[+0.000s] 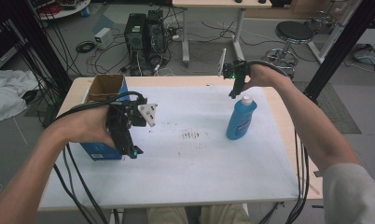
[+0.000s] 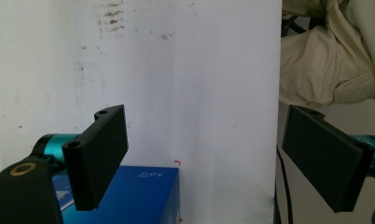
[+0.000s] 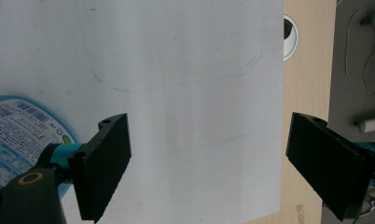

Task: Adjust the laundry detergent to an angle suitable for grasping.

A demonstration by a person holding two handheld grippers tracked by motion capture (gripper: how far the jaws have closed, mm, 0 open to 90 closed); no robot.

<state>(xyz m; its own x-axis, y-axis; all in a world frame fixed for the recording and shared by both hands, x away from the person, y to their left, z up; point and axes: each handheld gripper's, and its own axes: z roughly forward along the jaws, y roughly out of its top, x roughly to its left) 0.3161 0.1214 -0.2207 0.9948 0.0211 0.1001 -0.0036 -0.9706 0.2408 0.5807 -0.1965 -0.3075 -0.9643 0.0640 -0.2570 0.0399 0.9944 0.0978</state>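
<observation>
A: Bottle [image 1: 241, 117] stood upright on the white sheet [image 1: 195, 158] of the bench [image 1: 279, 112], right of the middle, in the high view. The right gripper [image 1: 233, 93] hung just above and behind its white cap, pointing down, not touching it.

B: And the right gripper view?

A: There the bottle [image 3: 17, 135] showed as a blue label at the left edge, outside the jaws. Both jaws stood spread wide with bare sheet between them. That view also caught a faint blue pen line [image 3: 176, 84] on the sheet and a round cable hole [image 3: 290, 36] in the bench, which the high view did not give.

B: The left side?

A: The left gripper [image 1: 133, 151] was held low at the near corner of the box [image 1: 106, 93], an open carton with blue sides at the bench's left edge. The left gripper view had the box's blue side [image 2: 143, 196] below the left jaw, jaws spread, nothing between them. It also showed brown smudges [image 2: 111, 18] and beige trousers [image 2: 325, 60] past the sheet's edge.
</observation>
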